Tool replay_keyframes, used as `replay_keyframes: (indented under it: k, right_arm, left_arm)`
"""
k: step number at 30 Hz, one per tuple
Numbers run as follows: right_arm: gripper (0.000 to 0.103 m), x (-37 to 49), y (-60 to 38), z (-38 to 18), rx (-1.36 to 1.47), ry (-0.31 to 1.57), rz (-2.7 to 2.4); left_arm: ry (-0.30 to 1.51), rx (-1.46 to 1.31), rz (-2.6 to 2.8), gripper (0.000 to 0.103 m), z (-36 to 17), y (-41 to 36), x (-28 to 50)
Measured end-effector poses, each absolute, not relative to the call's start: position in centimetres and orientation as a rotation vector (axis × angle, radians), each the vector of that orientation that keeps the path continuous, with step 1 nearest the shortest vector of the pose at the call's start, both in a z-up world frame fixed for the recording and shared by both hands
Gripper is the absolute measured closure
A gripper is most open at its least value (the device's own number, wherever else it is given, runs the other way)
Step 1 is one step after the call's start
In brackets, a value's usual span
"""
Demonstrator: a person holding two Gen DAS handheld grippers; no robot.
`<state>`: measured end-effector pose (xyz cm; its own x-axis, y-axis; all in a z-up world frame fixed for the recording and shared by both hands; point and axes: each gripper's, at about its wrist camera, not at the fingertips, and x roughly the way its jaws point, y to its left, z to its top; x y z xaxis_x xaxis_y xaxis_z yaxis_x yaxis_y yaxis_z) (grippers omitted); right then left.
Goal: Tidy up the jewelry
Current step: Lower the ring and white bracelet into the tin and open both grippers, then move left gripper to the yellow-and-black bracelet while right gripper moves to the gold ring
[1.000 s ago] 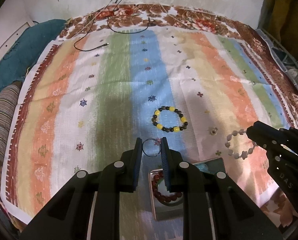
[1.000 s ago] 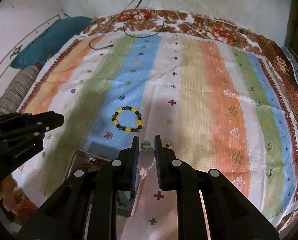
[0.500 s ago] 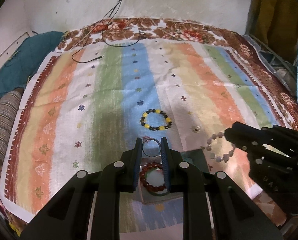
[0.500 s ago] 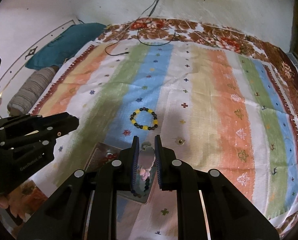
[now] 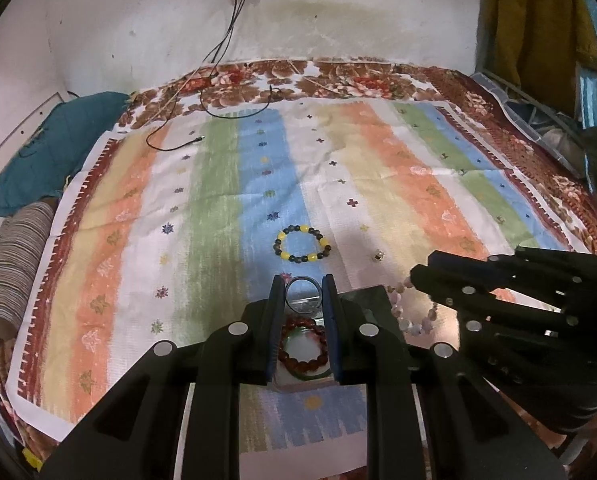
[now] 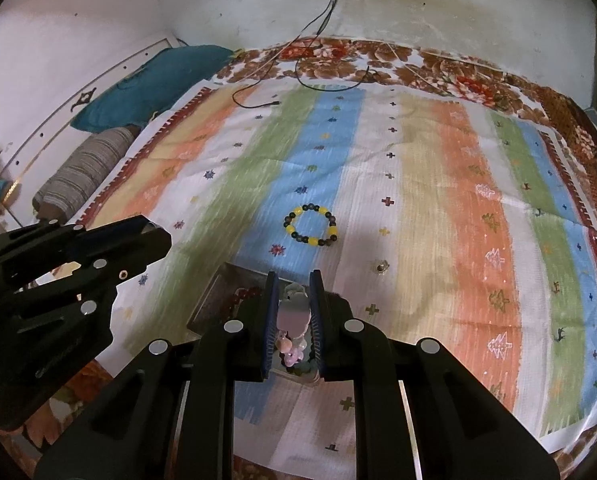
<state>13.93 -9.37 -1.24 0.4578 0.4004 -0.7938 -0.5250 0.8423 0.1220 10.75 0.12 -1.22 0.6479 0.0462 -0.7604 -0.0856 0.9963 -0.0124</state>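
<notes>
My left gripper is shut on a thin metal ring and holds it over a shiny metal tray. A red bead bracelet lies in the tray. My right gripper is shut on a pale pink bead bracelet, which hangs over the tray; the same bracelet shows in the left wrist view. A yellow and black bead bracelet and a small metal ring lie on the striped cloth beyond the tray.
The striped cloth covers a bed against a white wall. A teal pillow and a striped bolster lie at the left edge. A black cable trails across the far end. A crate stands at right.
Both grippers have pulled back and up while keeping hold of the ring and the pink bracelet. The tray now sits farther under the fingers and more of the bed shows.
</notes>
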Motion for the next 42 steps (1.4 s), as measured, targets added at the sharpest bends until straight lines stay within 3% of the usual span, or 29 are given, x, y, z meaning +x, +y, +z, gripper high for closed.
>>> replay_keyframes:
  k: [10, 11, 12, 13, 16, 18, 25, 42]
  right_arm:
    - [0.086, 13.9, -9.1, -1.7, -0.142, 0.959, 0.565]
    - [0.081, 14.0, -9.1, -1.8, -0.138, 0.963, 0.566]
    - [0.064, 14.2, -9.3, -1.8, -0.132, 0.963, 0.559]
    - [0.059, 14.2, -9.4, -1.6, -0.127, 0.956, 0.545]
    - [0.059, 14.5, -9.6, -1.6, -0.127, 0.954, 0.529]
    - [0.058, 14.7, -9.7, -1.8, -0.128, 0.963, 0.524]
    - [0.053, 15.1, -9.9, -2.1, -0.152, 0.968, 0.499]
    - [0.028, 17.4, -10.9, -3.7, -0.191, 1.022, 0.401]
  left_arm:
    - [0.883, -0.073, 0.056, 0.085, -1.4, 0.1, 10.8]
    - [0.891, -0.085, 0.059, 0.082, -1.4, 0.3, 10.9]
    - [0.894, -0.089, 0.072, 0.075, -1.5, 0.5, 10.9]
    - [0.890, -0.088, 0.085, 0.073, -1.5, 0.7, 10.9]
    - [0.887, -0.086, 0.118, 0.072, -1.5, 1.3, 11.0]
    - [0.893, -0.094, 0.126, 0.064, -1.6, 1.6, 11.1]
    - [0.906, -0.106, 0.139, 0.055, -1.8, 2.3, 11.6]
    - [0.969, -0.133, 0.145, 0.024, -3.3, 3.3, 15.2]
